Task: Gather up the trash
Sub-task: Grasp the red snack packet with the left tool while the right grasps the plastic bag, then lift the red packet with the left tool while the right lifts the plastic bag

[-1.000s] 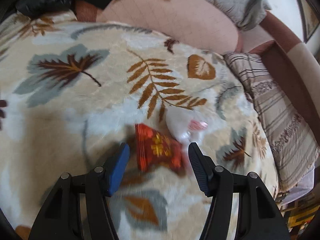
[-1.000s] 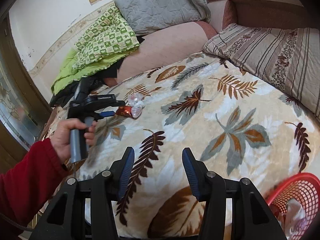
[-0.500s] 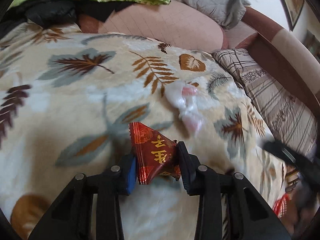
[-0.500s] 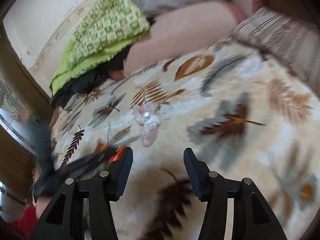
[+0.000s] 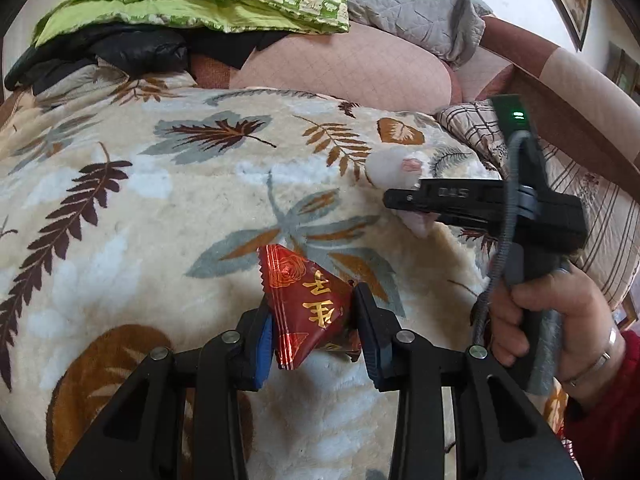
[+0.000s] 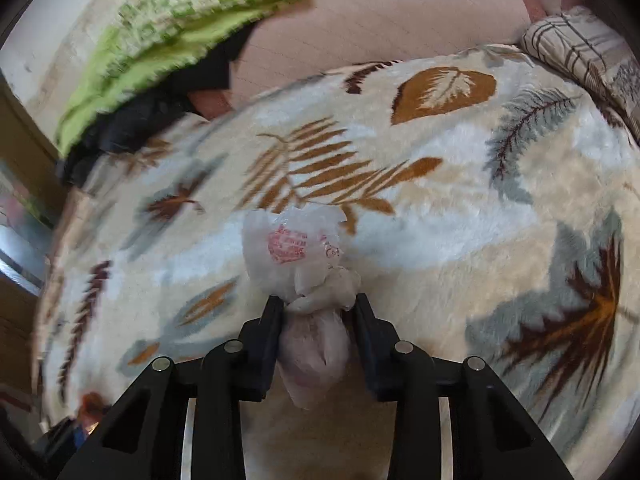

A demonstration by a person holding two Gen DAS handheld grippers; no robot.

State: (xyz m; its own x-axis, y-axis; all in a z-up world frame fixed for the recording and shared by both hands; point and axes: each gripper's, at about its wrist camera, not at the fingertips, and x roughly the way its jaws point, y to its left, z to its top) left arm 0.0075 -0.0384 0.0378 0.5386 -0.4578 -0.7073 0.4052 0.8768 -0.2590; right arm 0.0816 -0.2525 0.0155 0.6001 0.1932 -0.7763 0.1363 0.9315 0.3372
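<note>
Leaf-patterned blanket (image 5: 168, 216) covers the bed. Left gripper (image 5: 312, 330) pinches a red wrapper (image 5: 308, 300), its lower edge hidden. Right gripper (image 6: 316, 328) closes around a knotted white plastic bag (image 6: 300, 256); the print is too blurred to read.

Lower part of red wrapper (image 5: 308, 304) hidden between fingers (image 5: 262, 342) of left gripper (image 5: 314, 336). White plastic bag (image 5: 390, 166) partly covered in left wrist view by right gripper (image 5: 404, 202); jaw state there not determinable. Person's hand (image 5: 556, 320) cut off by right edge. Right wrist view: green quilt (image 6: 192, 12) and left side motion-blurred; print on bag unreadable; dark object at lower-left corner unidentifiable.
</note>
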